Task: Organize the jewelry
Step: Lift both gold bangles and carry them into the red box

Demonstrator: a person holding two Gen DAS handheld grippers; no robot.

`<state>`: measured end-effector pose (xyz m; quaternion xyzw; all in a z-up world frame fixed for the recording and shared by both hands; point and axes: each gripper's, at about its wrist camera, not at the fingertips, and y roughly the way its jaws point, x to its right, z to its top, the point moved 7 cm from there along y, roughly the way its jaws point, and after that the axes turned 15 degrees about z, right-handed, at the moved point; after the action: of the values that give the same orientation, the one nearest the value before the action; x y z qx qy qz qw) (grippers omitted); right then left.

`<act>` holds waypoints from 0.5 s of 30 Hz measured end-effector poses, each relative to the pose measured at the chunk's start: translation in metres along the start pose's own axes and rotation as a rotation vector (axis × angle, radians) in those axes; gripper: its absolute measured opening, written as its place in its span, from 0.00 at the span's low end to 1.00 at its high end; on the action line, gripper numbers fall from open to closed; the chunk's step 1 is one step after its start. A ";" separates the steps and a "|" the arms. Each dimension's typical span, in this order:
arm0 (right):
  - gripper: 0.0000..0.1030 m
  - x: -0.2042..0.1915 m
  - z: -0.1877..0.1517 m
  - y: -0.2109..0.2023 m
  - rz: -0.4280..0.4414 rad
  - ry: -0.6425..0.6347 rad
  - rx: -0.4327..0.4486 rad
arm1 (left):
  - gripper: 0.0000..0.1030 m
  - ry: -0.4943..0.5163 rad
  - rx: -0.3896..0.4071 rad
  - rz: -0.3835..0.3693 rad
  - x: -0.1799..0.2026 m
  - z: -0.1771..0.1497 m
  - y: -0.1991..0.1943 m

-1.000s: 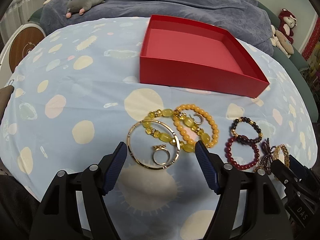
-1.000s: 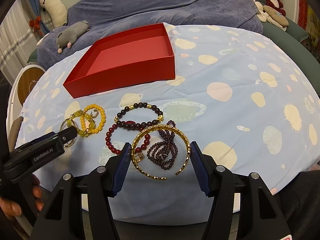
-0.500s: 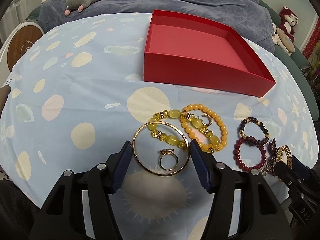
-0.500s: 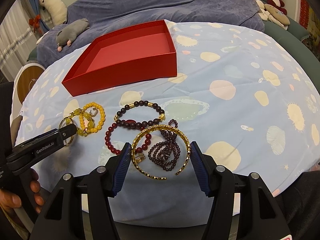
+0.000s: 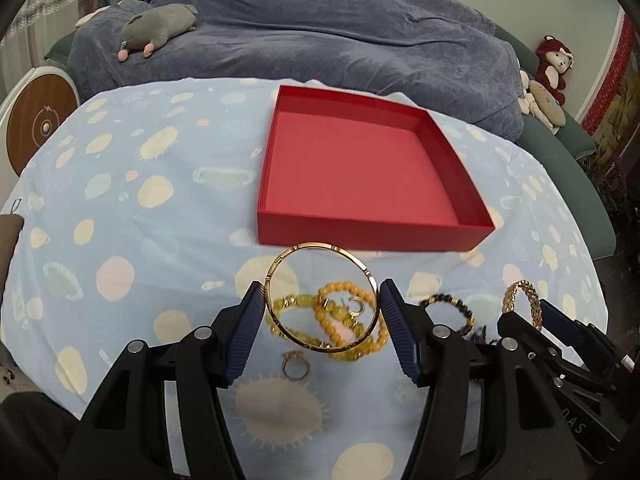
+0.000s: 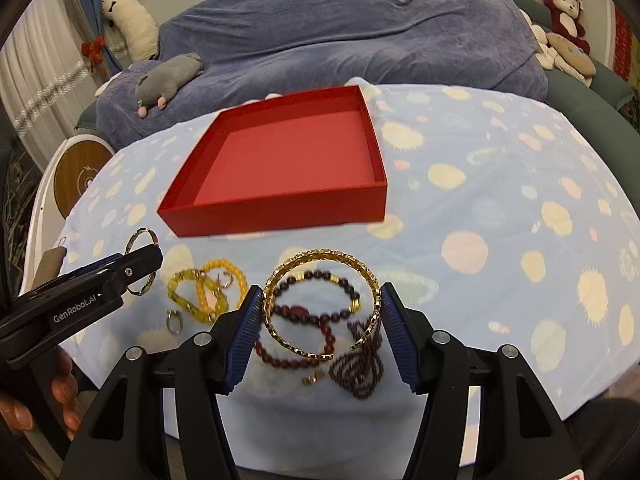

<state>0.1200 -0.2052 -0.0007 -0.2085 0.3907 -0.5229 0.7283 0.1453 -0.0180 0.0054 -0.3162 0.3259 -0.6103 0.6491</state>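
The left tool (image 5: 322, 312) is clamped on a smooth gold bangle (image 5: 321, 298), held upright between its blue pads above the patterned cloth; the right tool (image 6: 322, 312) is clamped the same way on an open gold chain-link cuff (image 6: 321, 304). Ahead of both tools sits the red box (image 5: 372, 232), its floor bare. Beneath the left tool's bangle lie the yellow bead bracelets (image 5: 340, 320) and, nearer the tool, a small gold ring (image 5: 296, 366). Under the right tool's cuff lie dark red bead bracelets (image 6: 316, 320) and a bunched purple bead strand (image 6: 360, 368) (blurred, so the strand count is unclear). A grey plush toy (image 6: 168, 80) rests on the blue blanket beyond the counter (image 6: 500, 220).
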 end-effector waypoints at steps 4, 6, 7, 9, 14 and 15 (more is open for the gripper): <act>0.55 -0.002 0.051 0.013 0.022 -0.034 0.022 | 0.55 0.036 0.052 -0.005 0.012 0.048 0.003; 0.55 0.000 0.079 0.024 0.026 -0.049 0.028 | 0.55 0.055 0.067 -0.017 0.020 0.075 0.011; 0.55 0.001 0.093 0.032 0.030 -0.053 0.027 | 0.55 0.060 0.071 -0.023 0.024 0.089 0.017; 0.55 0.004 0.119 0.049 0.046 -0.051 0.023 | 0.55 0.068 0.074 -0.030 0.031 0.116 0.031; 0.56 0.017 0.168 0.098 0.055 -0.045 0.001 | 0.55 0.095 0.055 -0.008 0.043 0.163 0.081; 0.56 0.020 0.173 0.107 0.049 -0.043 -0.007 | 0.55 0.096 0.039 -0.005 0.044 0.169 0.093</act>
<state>0.3236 -0.2029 0.0211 -0.2127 0.3818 -0.4987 0.7485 0.3379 -0.0547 0.0278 -0.2748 0.3439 -0.6325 0.6373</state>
